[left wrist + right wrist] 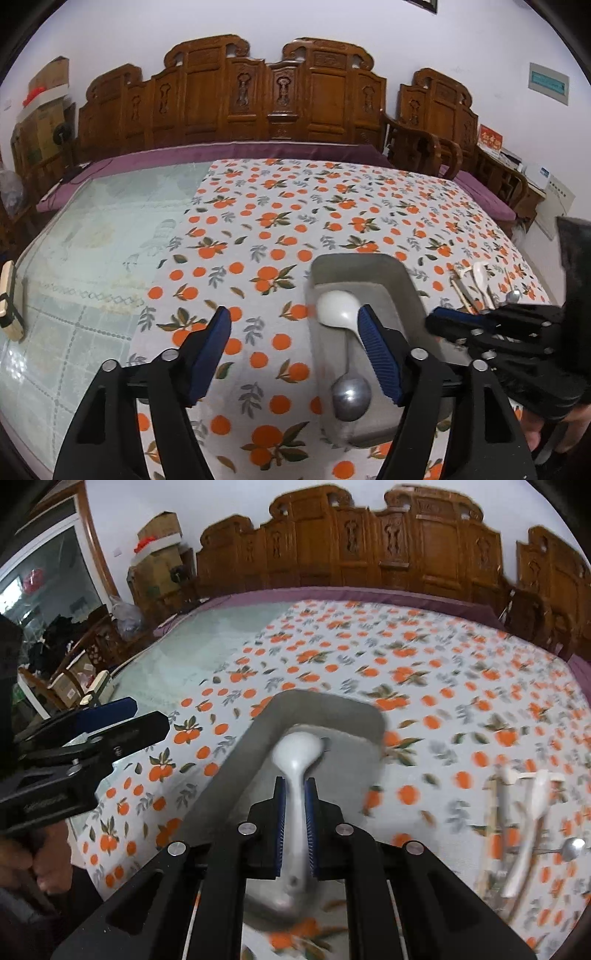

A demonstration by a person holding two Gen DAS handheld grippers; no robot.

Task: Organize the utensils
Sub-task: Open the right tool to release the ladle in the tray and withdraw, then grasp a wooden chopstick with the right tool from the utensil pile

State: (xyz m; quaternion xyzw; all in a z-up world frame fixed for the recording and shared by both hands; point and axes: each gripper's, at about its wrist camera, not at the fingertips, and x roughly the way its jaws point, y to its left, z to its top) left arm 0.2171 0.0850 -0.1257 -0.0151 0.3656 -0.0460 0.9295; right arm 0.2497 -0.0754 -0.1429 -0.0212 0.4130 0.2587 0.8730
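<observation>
A grey tray (354, 264) lies on the orange-print tablecloth. A metal spoon (351, 398) rests in its near end. Over the tray hangs a white ceramic spoon (297, 751), and my right gripper (295, 786) is shut on its handle. In the left wrist view the white spoon's bowl (336, 306) shows above the tray, with its handle hidden behind my finger. My left gripper (295, 328) stands open at the tray's left edge with nothing between its fingers. The right gripper (439, 323) reaches in from the right.
Loose utensils (524, 812) lie on the cloth right of the tray: white spoons, wooden chopsticks and a small metal spoon (572, 845). The left gripper (110, 720) is left of the tray. Bare glass tabletop (92, 258) lies left; a carved wooden bench stands behind.
</observation>
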